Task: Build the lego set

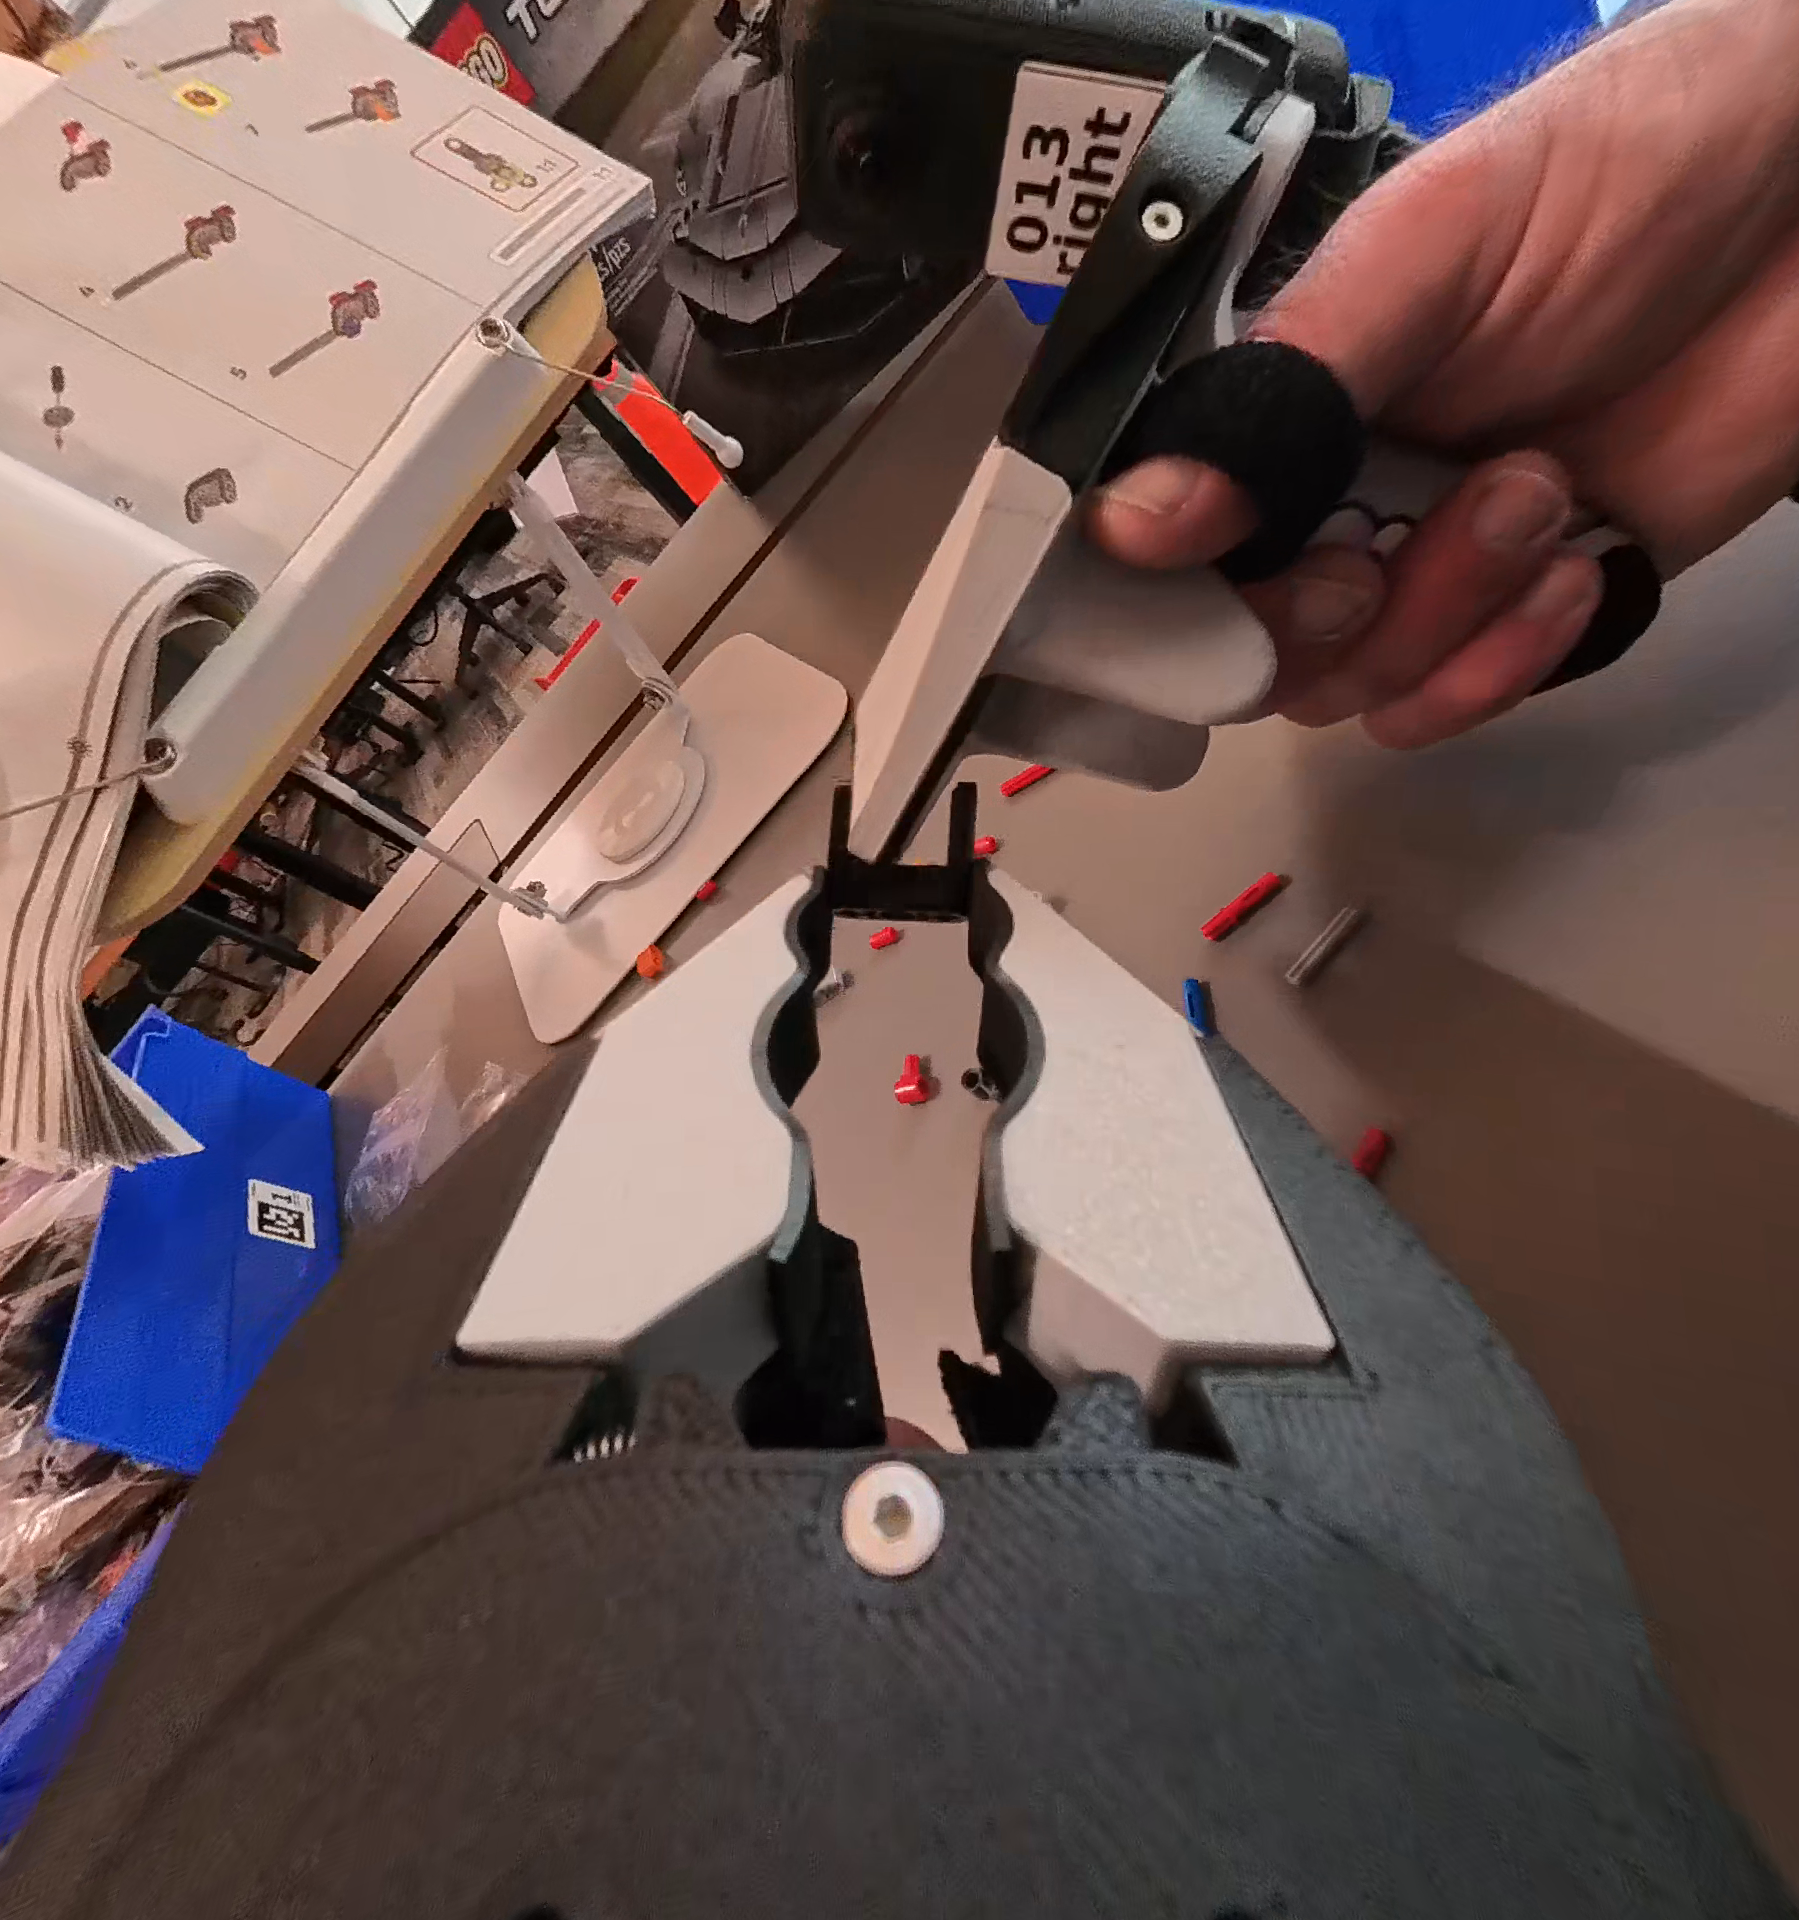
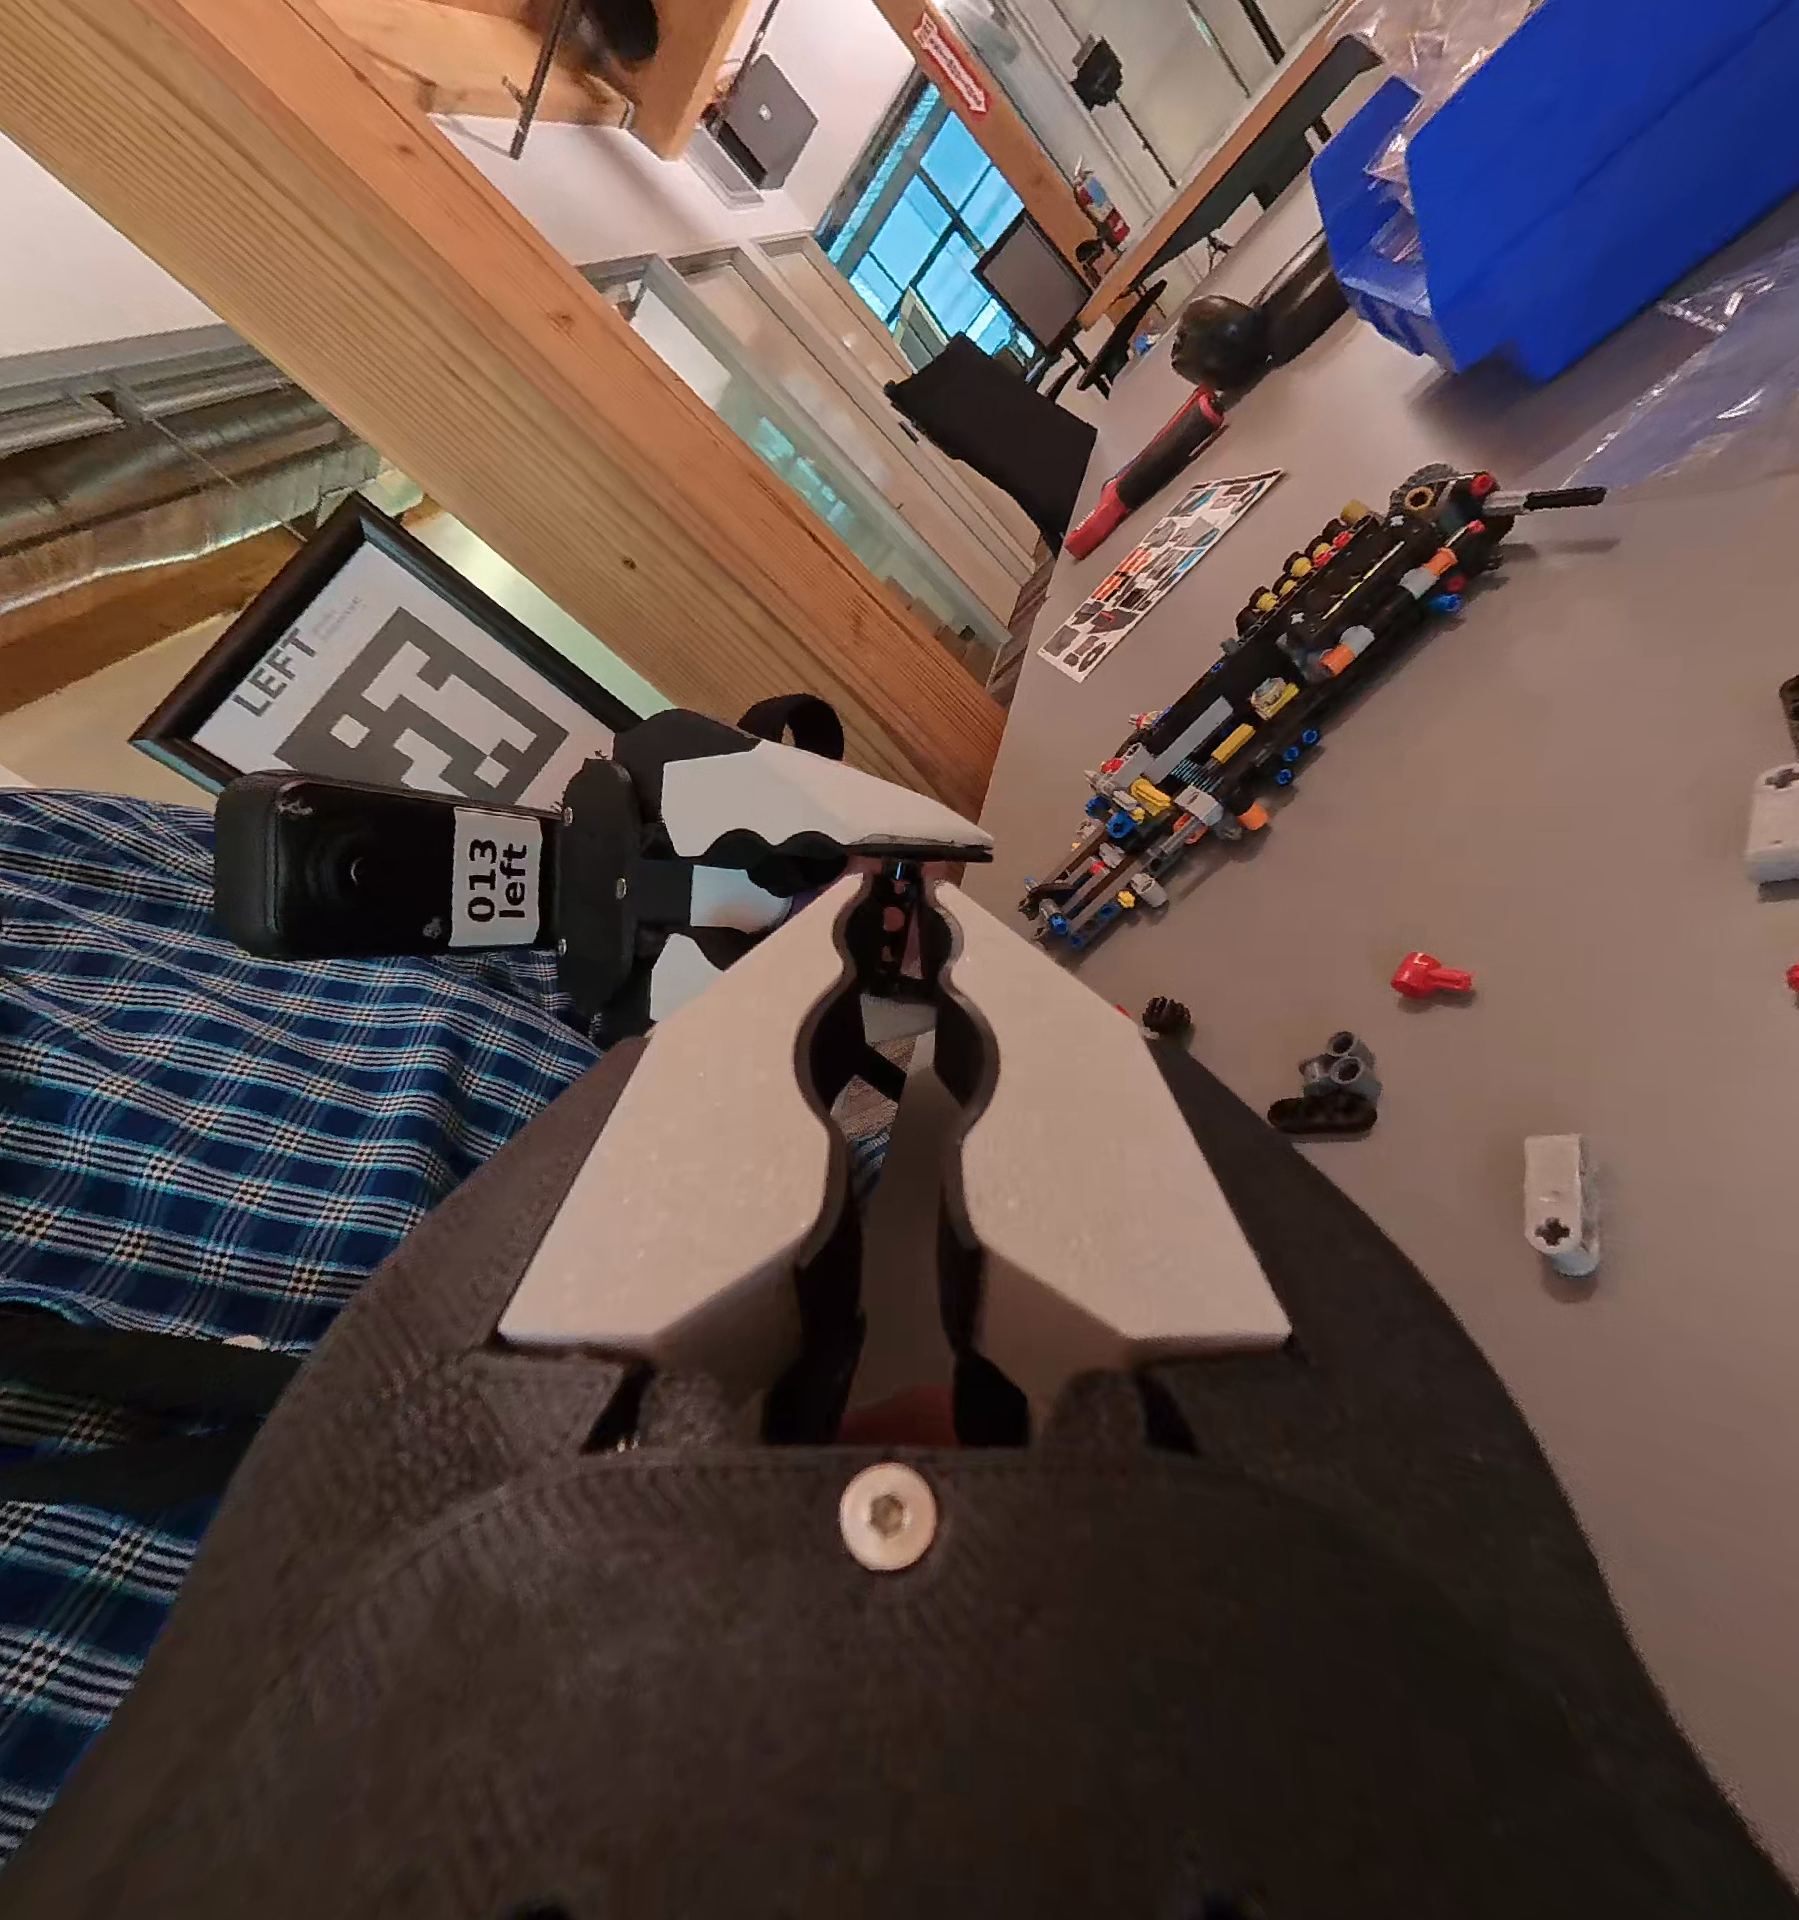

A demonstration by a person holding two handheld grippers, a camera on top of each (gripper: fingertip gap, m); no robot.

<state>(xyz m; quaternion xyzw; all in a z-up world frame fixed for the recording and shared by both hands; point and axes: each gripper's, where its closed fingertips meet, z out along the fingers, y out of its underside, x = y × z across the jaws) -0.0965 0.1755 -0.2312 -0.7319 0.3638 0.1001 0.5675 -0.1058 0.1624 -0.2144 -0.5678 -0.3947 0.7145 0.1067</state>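
Observation:
My left gripper (image 1: 900, 894) is shut on a black U-shaped lego frame (image 1: 900, 883) and holds it above the grey table (image 1: 1497, 1039). My right gripper (image 1: 874, 831), held by a hand (image 1: 1549, 364), comes down from the upper right with its tips at the frame's left arm. In the right wrist view my right gripper (image 2: 893, 891) is almost closed, with the black frame (image 2: 890, 935) between its tips. The left gripper (image 2: 936, 844) meets it from the left. A long, partly built lego chassis (image 2: 1290, 686) lies on the table.
Red pins (image 1: 1238, 906) (image 2: 1430, 977), a grey axle (image 1: 1321, 945), a blue pin (image 1: 1196, 1003) and grey pieces (image 2: 1783, 821) (image 2: 1560, 1200) lie loose. An instruction booklet (image 1: 199, 364) stands on its holder (image 1: 687, 821) at left. Blue bins (image 2: 1601, 177) and a sticker sheet (image 2: 1155, 571) lie farther off. The tips of both grippers are at nearly the same place.

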